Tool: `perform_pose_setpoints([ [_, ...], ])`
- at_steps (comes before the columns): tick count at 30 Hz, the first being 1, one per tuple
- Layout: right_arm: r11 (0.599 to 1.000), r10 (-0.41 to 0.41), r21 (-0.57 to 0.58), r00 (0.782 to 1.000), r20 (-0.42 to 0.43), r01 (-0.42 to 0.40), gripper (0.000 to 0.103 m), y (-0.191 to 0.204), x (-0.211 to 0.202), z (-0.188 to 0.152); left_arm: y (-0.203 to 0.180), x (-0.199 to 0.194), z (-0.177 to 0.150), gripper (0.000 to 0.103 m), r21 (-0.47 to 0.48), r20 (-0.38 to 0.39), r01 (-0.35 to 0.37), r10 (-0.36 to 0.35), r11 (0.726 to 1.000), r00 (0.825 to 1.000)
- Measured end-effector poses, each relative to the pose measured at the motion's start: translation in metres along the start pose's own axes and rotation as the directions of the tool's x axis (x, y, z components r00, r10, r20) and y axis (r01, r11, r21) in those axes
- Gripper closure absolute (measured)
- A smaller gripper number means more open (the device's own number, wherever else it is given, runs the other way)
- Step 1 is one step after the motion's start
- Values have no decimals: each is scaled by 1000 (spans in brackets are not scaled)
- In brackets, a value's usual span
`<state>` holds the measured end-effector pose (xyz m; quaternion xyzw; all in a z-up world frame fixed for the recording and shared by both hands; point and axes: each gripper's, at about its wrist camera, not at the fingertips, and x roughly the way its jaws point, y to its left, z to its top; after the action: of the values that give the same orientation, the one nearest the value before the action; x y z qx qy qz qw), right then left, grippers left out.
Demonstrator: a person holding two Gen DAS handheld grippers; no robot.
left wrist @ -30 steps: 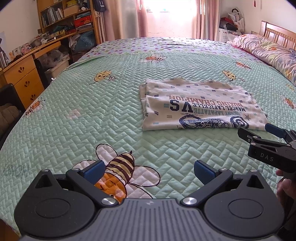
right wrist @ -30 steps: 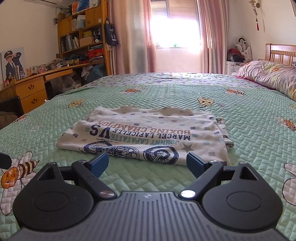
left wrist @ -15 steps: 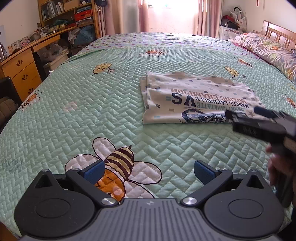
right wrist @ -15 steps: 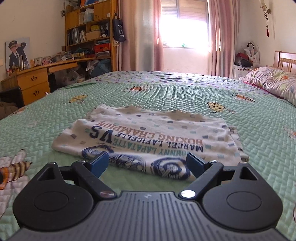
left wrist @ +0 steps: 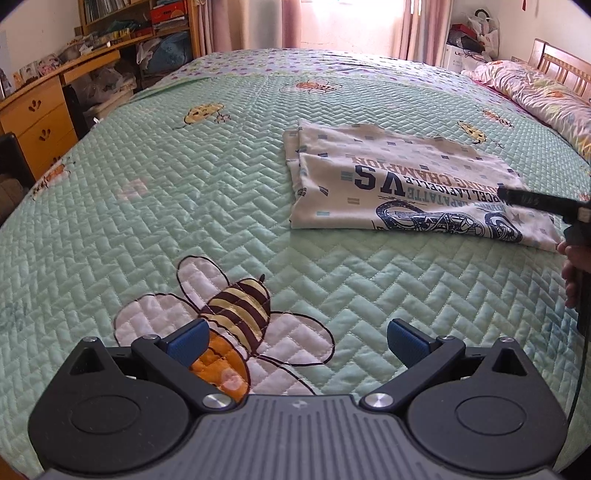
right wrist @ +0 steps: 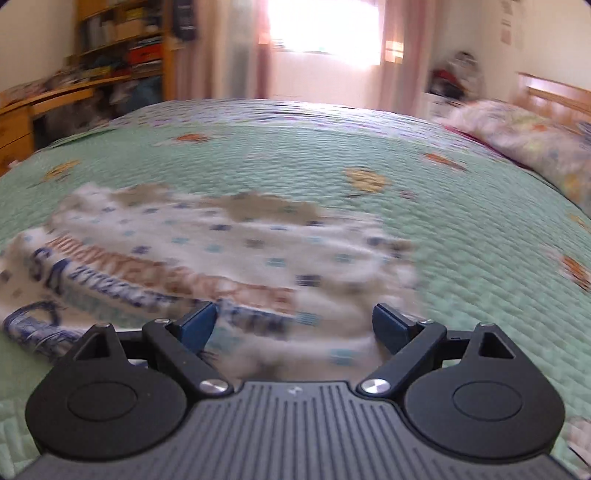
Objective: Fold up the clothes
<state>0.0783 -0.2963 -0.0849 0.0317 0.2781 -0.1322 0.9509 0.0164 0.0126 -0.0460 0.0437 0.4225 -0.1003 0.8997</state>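
Note:
A folded cream T-shirt (left wrist: 402, 184) with navy "VS" print lies flat on the green quilted bed (left wrist: 184, 206). My left gripper (left wrist: 295, 338) is open and empty, low over the bee pattern, well short of the shirt's left edge. My right gripper (right wrist: 293, 323) is open and hangs just over the shirt's near right part (right wrist: 221, 251); that view is blurred by motion. From the left wrist view the right gripper (left wrist: 532, 201) shows edge-on at the far right, above the shirt's right end, so its opening cannot be read there.
A floral pillow and duvet (left wrist: 543, 96) lie at the bed's right by a wooden headboard (left wrist: 561, 64). A wooden desk with drawers (left wrist: 37, 114) and bookshelves (left wrist: 140, 22) stand left of the bed. The bed's near edge is just below my left gripper.
My right gripper has moved forward and right, from in front of the shirt to over its right part. My left gripper has edged a little closer to the shirt.

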Motion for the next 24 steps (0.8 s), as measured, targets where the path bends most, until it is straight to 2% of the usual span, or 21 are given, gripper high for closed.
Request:
perform_pose_setpoints([
  [3,994,102,-44,992,71,-99,11,19,-5,18,-3,6,-2,1,15,-9,7,-7,1000,1000],
  [6,982,164,-107,985,51,-157,11,56,23,46,0,8,-4,1,25,-14,3,-2,1000,1000],
  [10,978,149,-132,984,-96,-161,11,75,89,71,12,16,-8,1,8,-39,-14,14,1000,999],
  [12,984,109,-121,979,-174,-131,11,58,110,69,20,22,-10,1,-7,-52,-23,23,1000,998],
  [13,987,112,-95,977,-181,-130,11,41,112,67,23,26,-10,1,-18,-56,-22,21,1000,998],
  [15,994,98,-23,981,-167,-104,11,2,102,62,26,29,-9,1,-35,-48,-16,14,999,999],
  [18,996,-47,71,989,-140,57,11,-41,72,51,22,32,0,1,-48,-22,8,-9,999,1000],
  [19,994,-32,103,992,-124,45,11,-47,59,46,19,33,6,1,-52,-7,28,-28,998,1000],
  [21,995,51,95,995,-86,-42,11,-42,35,35,9,35,20,1,-53,30,75,-73,996,997],
  [24,994,106,-31,992,-64,-108,11,-9,8,14,-10,42,43,1,-8,90,131,-129,991,988],
])
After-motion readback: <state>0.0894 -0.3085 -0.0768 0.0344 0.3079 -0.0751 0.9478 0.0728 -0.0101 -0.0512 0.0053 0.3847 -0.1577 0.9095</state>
